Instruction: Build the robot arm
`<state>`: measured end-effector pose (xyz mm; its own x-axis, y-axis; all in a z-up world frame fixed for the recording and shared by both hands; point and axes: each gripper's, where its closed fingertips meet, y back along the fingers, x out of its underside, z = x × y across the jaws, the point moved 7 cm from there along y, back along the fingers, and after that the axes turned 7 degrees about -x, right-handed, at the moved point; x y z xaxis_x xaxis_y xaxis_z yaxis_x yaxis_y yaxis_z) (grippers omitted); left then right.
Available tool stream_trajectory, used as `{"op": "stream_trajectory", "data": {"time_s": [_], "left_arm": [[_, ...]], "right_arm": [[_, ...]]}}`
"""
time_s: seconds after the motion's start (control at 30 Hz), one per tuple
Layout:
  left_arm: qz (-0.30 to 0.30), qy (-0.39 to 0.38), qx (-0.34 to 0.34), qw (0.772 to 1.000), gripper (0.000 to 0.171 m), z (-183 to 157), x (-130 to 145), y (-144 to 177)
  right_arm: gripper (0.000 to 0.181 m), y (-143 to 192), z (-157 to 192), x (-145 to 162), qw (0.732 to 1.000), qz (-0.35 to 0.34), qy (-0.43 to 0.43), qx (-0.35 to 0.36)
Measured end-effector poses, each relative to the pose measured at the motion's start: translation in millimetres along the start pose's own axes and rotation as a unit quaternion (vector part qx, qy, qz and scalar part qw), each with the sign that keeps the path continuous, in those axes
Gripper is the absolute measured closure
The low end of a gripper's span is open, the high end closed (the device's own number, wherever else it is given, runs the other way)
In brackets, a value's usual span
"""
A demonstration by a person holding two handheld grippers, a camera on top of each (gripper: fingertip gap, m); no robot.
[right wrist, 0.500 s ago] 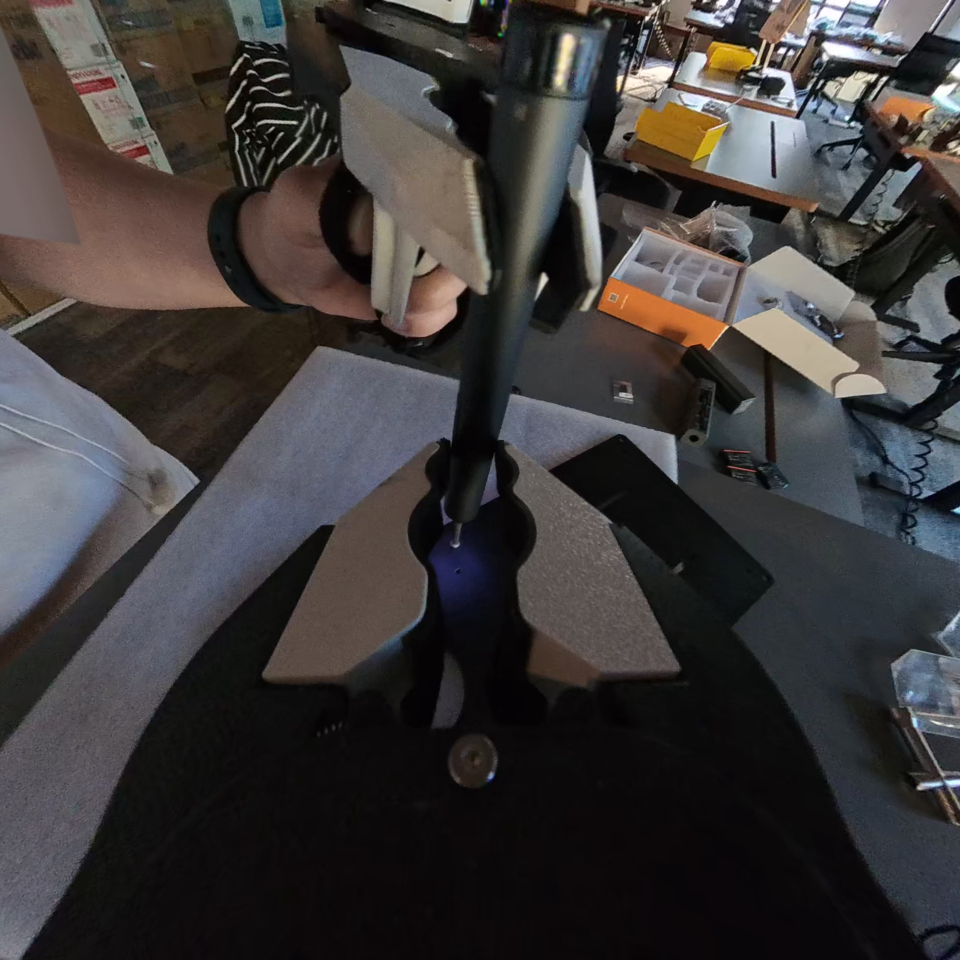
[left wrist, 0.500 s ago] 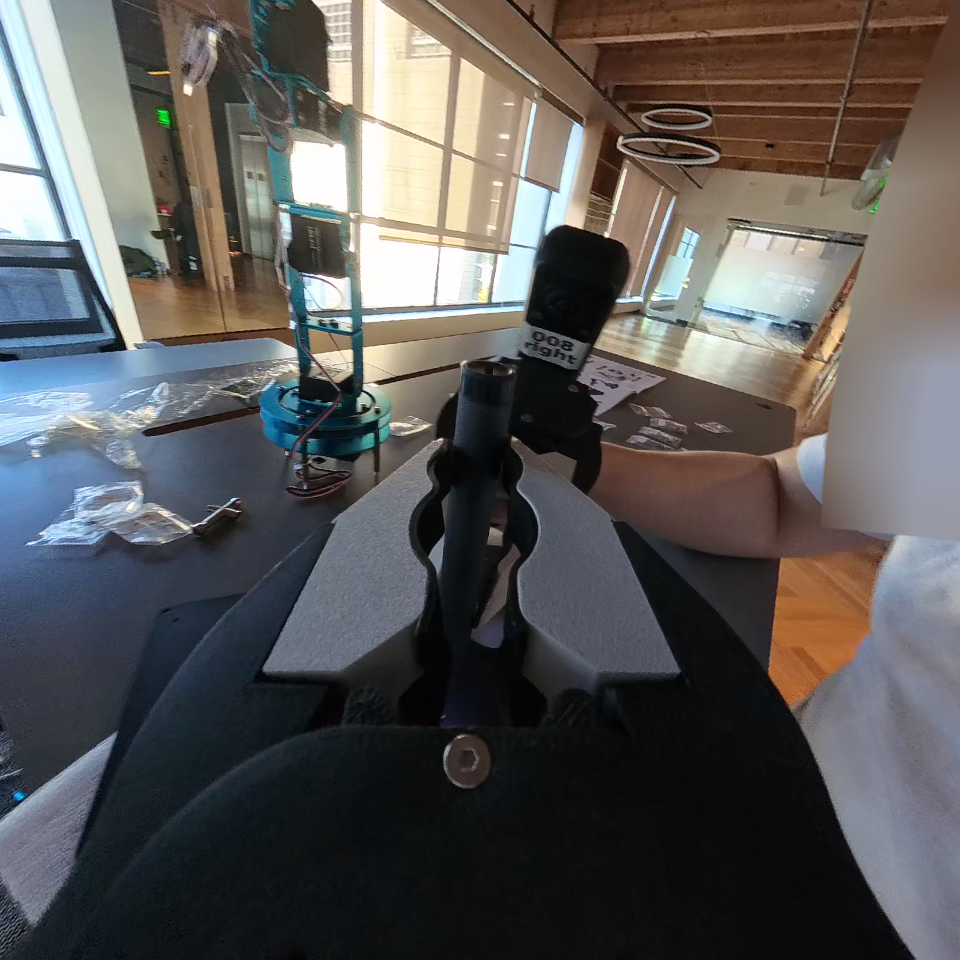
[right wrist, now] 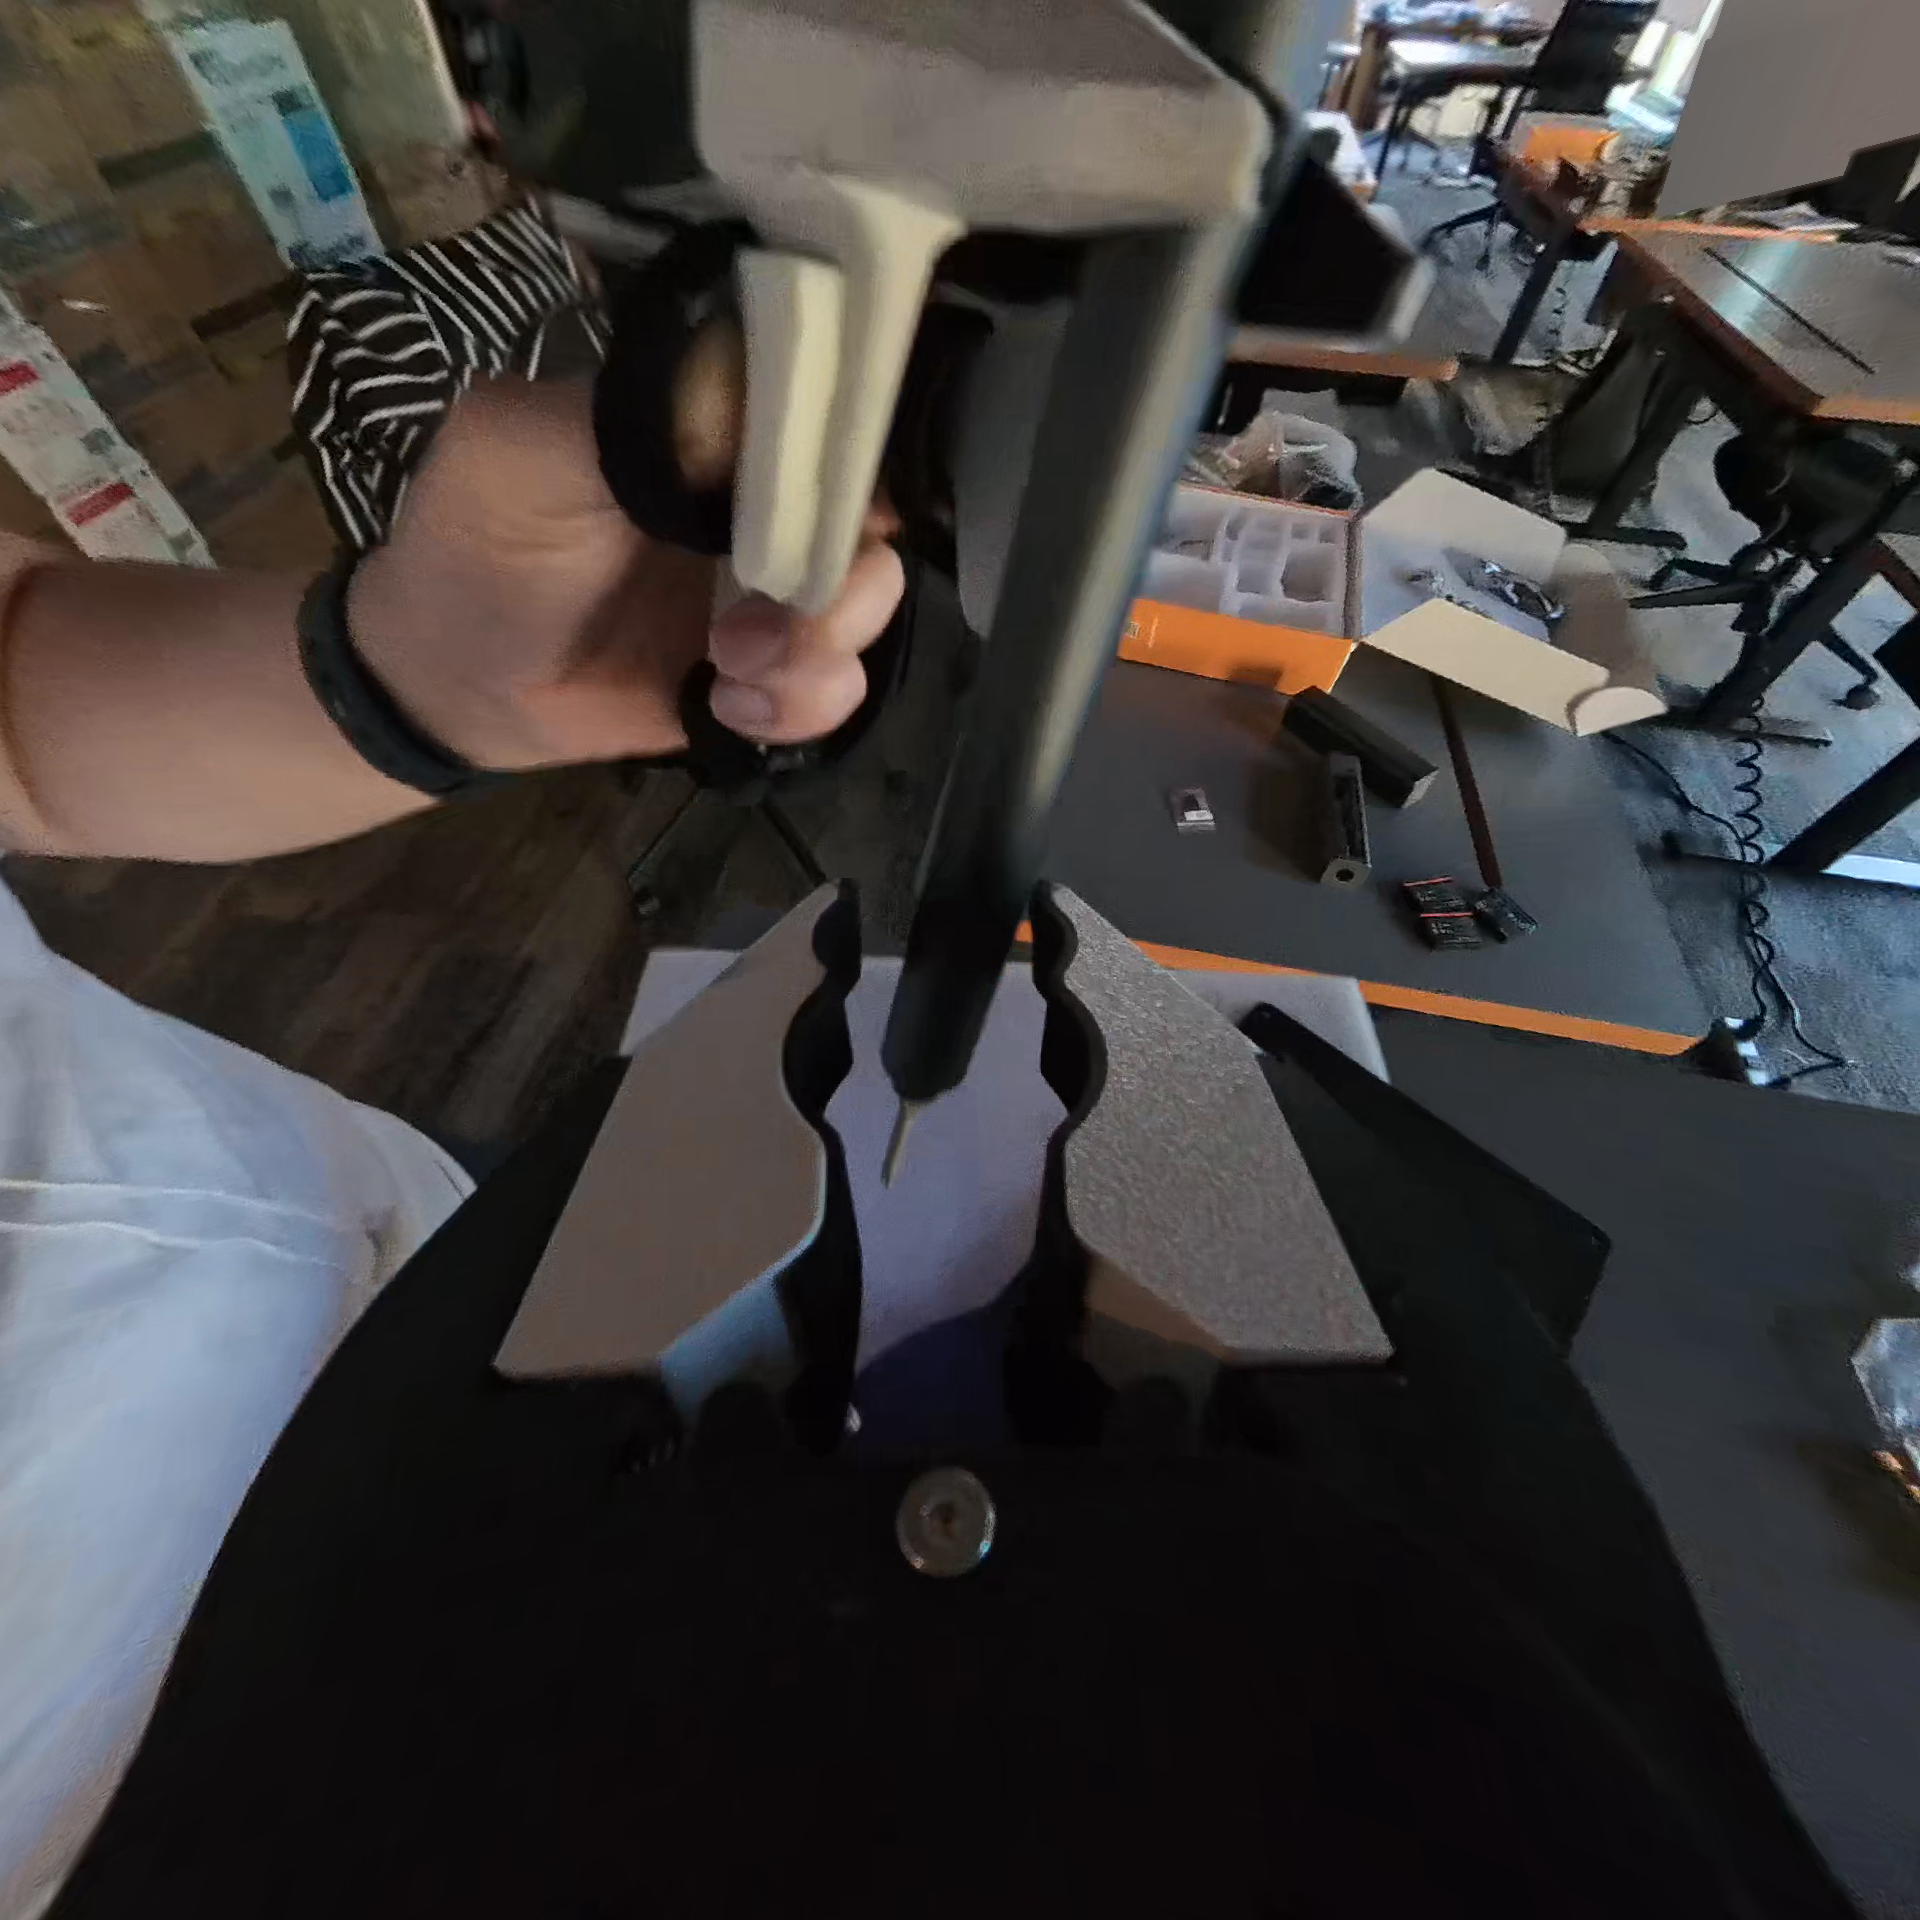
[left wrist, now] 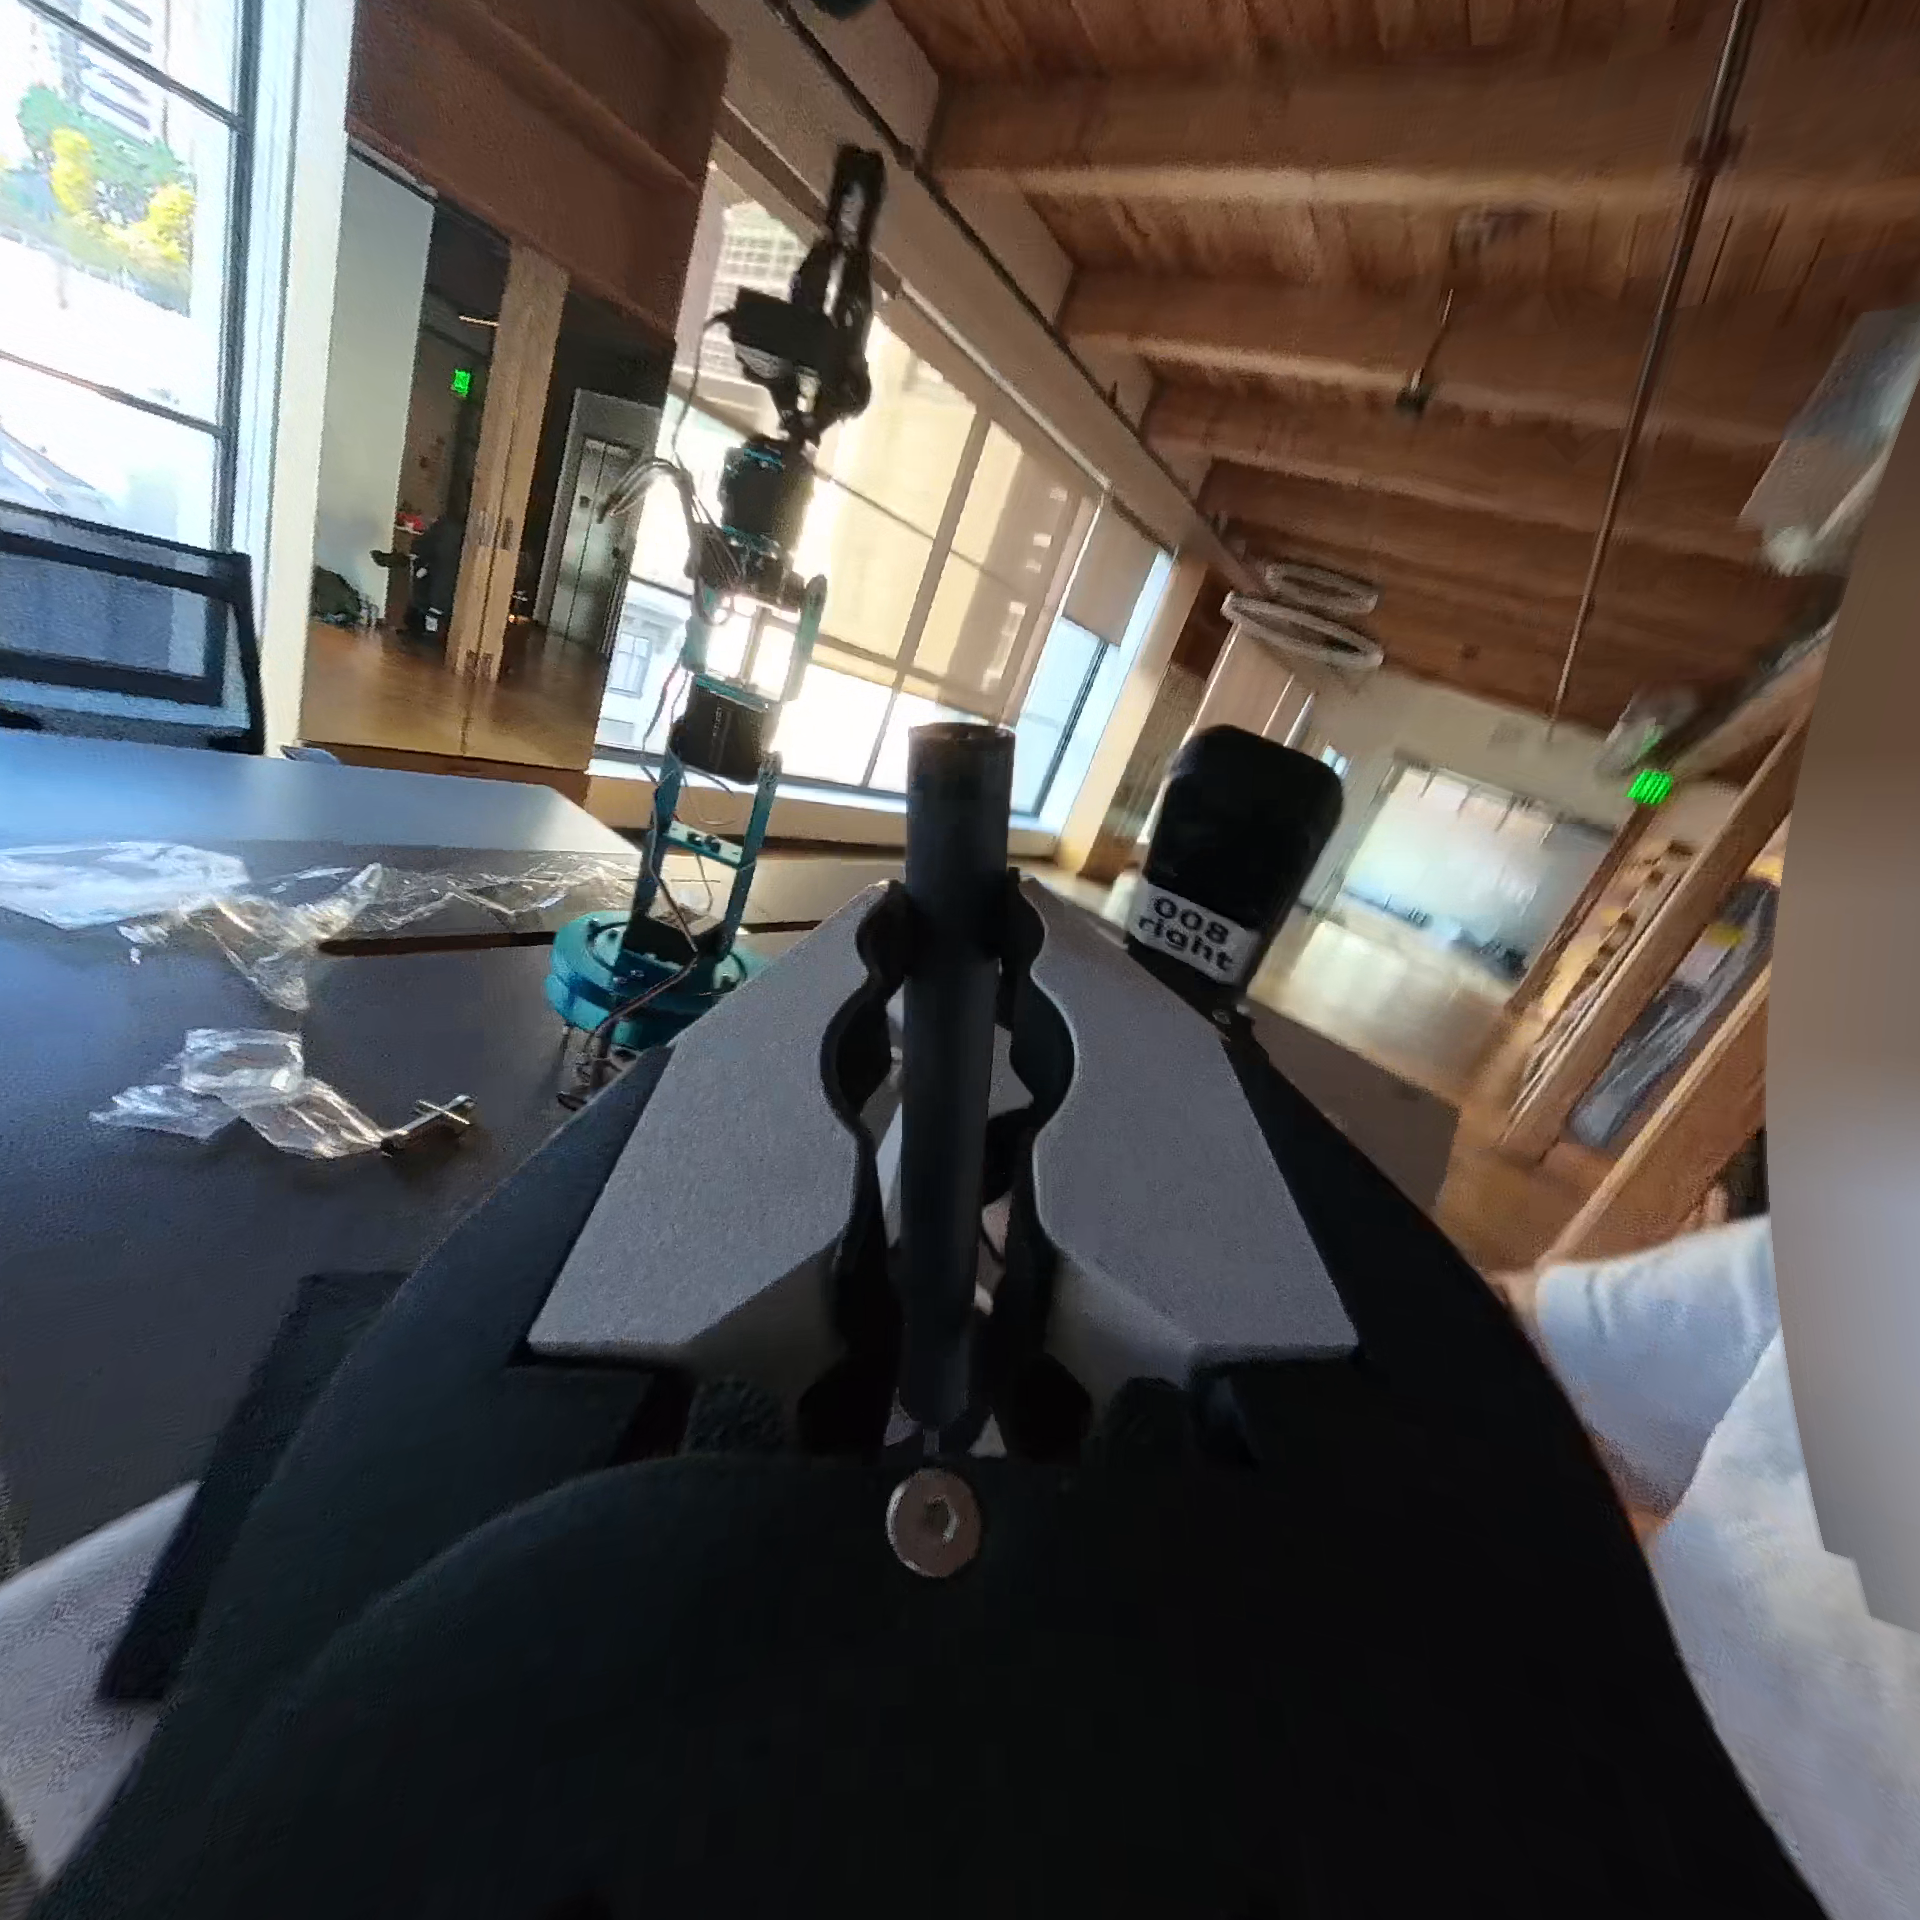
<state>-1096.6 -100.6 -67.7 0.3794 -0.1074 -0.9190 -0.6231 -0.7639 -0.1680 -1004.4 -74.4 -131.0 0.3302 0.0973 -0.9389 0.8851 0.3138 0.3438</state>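
My left gripper is shut on a dark pen-shaped screwdriver, which stands upright between its grey fingers. In the right wrist view the left gripper hangs overhead in a person's hand. There the screwdriver slants down and its thin metal bit hangs between the jaws of my right gripper. Those jaws stand apart over a white mat. A dark bluish piece shows low between the finger bases, and I cannot tell what it is. The right gripper's black handle shows behind my left fingers.
A teal robot arm stands on the dark table, with crumpled clear plastic bags and a small metal part to its left. An open orange box, black blocks and a black pad lie beyond the mat. Tip to tip, the grippers are about 11 centimeters apart.
The right gripper's jaws have opened wider. The left gripper has lifted and tilted up with the screwdriver. The bit has come off the dark bluish piece.
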Motion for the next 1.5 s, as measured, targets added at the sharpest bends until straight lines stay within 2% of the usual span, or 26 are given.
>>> {"op": "stream_trajectory", "data": {"time_s": [0.03, 0.07, 0.17, 0.37, 0.43, 0.5, 0.7, 0.83, 0.93, 1.0, 1.07, 1.17, 1.27, 1.37, 1.43, 1.5], "left_arm": [[-0.007, 0.021, 0.002, 1.0, 0.156, 3, 1, 3], [-0.014, 0.038, 0.007, 0.999, 0.156, 6, 2, 4], [-0.025, 0.076, 0.026, 0.996, 0.156, 16, 2, 7], [-0.021, 0.184, 0.089, 0.979, 0.155, 31, 16, 20], [-0.003, 0.204, 0.125, 0.971, 0.155, 34, 24, 19], [0.031, 0.225, 0.157, 0.961, 0.155, 37, 33, 12], [0.07, 0.33, 0.222, 0.915, 0.155, 29, 52, -34], [0.125, 0.306, 0.263, 0.906, 0.154, 12, 59, -62], [0.178, 0.282, 0.289, 0.897, 0.152, 5, 70, -79], [0.193, 0.282, 0.286, 0.895, 0.141, 11, 76, -88], [0.209, 0.27, 0.271, 0.9, 0.141, 23, 81, -92], [0.219, 0.232, 0.229, 0.92, 0.144, 44, 84, -80], [0.215, 0.203, 0.185, 0.937, 0.149, 53, 83, -48], [0.225, 0.143, 0.101, 0.958, 0.149, 52, 89, -8], [0.227, 0.13, 0.037, 0.964, 0.149, 44, 95, 16], [0.224, 0.144, -0.004, 0.964, 0.15, 30, 100, 36]], "right_arm": [[0.152, -4, 3, -5, 1.0, -0.005, -0.011, 0.015], [0.161, -6, 3, -9, 0.999, 0.001, -0.025, 0.039], [0.164, -8, 2, -13, 0.993, 0.04, -0.077, 0.081], [0.166, -14, 15, -9, 0.975, 0.046, -0.161, 0.143], [0.167, -11, 21, -4, 0.965, 0.07, -0.161, 0.195], [0.167, -6, 27, 2, 0.955, 0.092, -0.164, 0.231], [0.166, 23, 29, 2, 0.913, 0.091, -0.221, 0.331], [0.169, 53, 33, 9, 0.887, 0.127, -0.235, 0.376], [0.171, 83, 45, 21, 0.881, 0.111, -0.26, 0.379], [0.172, 103, 54, 34, 0.874, 0.099, -0.286, 0.381], [0.172, 121, 61, 50, 0.866, 0.084, -0.312, 0.382], [0.172, 148, 66, 88, 0.847, 0.104, -0.354, 0.382], [0.171, 167, 56, 125, 0.832, 0.126, -0.415, 0.345], [0.171, 176, 28, 149, 0.827, 0.175, -0.441, 0.301], [0.171, 178, 9, 162, 0.819, 0.229, -0.451, 0.272], [0.172, 173, -6, 167, 0.824, 0.25, -0.455, 0.227]]}}
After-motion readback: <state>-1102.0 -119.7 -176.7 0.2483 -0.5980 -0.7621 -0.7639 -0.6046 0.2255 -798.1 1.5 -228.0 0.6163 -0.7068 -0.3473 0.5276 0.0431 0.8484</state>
